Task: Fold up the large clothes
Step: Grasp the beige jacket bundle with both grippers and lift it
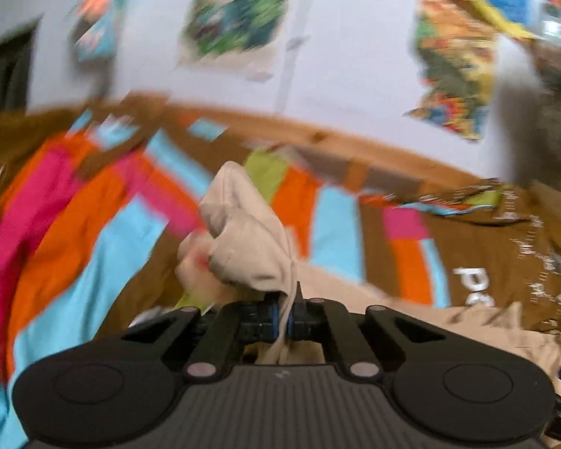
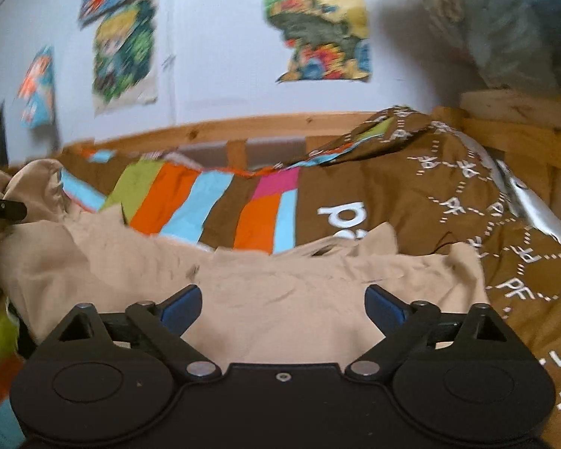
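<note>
Folding is only beginning: the left gripper (image 1: 285, 316) is pinching the rumpled beige cotton garment (image 2: 265, 299) while the right gripper (image 2: 283, 305) is hovering spread above it on the striped brown bedspread (image 2: 411, 202).

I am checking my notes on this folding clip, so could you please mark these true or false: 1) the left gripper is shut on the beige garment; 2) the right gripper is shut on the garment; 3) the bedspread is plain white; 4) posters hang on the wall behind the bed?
1) The left gripper is shut on the beige garment: true; cloth is pinched between its fingers.
2) The right gripper is shut on the garment: false; it is open above the cloth, holding nothing.
3) The bedspread is plain white: false; it is brown with bright stripes and white lettering.
4) Posters hang on the wall: true.
</note>
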`<move>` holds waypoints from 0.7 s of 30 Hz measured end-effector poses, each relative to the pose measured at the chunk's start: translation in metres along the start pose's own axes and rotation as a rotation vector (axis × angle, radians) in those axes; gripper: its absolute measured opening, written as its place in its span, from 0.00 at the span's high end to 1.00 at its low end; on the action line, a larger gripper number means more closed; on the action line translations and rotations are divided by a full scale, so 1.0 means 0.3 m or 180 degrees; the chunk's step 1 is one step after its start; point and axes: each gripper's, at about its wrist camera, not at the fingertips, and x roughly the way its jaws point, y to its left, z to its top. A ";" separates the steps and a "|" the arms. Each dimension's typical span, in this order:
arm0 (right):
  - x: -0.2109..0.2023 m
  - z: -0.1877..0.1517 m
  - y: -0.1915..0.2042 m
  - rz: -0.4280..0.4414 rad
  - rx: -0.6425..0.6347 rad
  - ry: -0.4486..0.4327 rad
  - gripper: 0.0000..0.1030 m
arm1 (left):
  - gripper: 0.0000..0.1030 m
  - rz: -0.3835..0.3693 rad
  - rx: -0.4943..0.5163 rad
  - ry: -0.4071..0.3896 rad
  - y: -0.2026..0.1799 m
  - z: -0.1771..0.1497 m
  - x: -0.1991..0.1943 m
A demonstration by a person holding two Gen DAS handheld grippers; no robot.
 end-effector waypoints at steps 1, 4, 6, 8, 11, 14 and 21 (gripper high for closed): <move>-0.008 0.011 -0.027 -0.0001 0.0098 -0.0017 0.12 | 0.97 -0.0059 0.0115 -0.0045 -0.042 0.019 -0.011; -0.033 0.037 -0.110 -0.0012 0.0401 -0.0061 0.15 | 0.97 -0.0340 0.0585 -0.0152 -0.199 0.073 -0.038; -0.051 0.048 -0.170 0.0007 0.0636 -0.0079 0.16 | 0.97 -0.0551 0.0843 -0.0163 -0.293 0.090 -0.050; -0.068 0.056 -0.228 0.0064 0.0874 -0.0099 0.16 | 0.97 -0.0762 0.1110 -0.0146 -0.393 0.088 -0.053; -0.102 0.058 -0.335 0.0376 0.1359 -0.0190 0.15 | 0.97 -0.1054 0.1358 -0.0067 -0.519 0.059 -0.051; -0.120 0.047 -0.451 0.0900 0.1992 -0.0227 0.07 | 0.97 -0.1282 0.1576 0.0038 -0.638 0.005 -0.031; -0.058 -0.078 -0.588 0.1977 0.3271 0.0534 0.06 | 0.97 -0.1401 0.1856 0.0159 -0.804 -0.152 0.008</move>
